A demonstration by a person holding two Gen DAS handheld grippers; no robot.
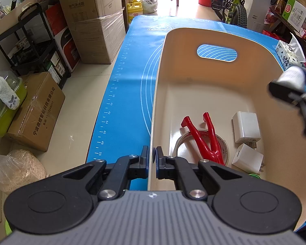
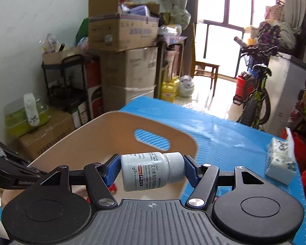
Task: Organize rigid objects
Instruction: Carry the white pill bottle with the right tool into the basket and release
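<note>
While the left gripper [image 1: 152, 159] pinches the bin [image 1: 193, 94] wall at its 9 o'clock rim, jaws together on it, the right gripper [image 2: 152, 170] holds a pill bottle [image 2: 152, 170] sideways, jaws clamped base-to-cap, above the bin's 3 o'clock edge. Inside lie a red clip [image 1: 204, 136], tape roll [image 1: 222, 143] and two chargers [image 1: 247, 127]. Judged best practice: carry the bottle over bare floor near 12 o'clock, lower it, then release, with the bin held steady.
</note>
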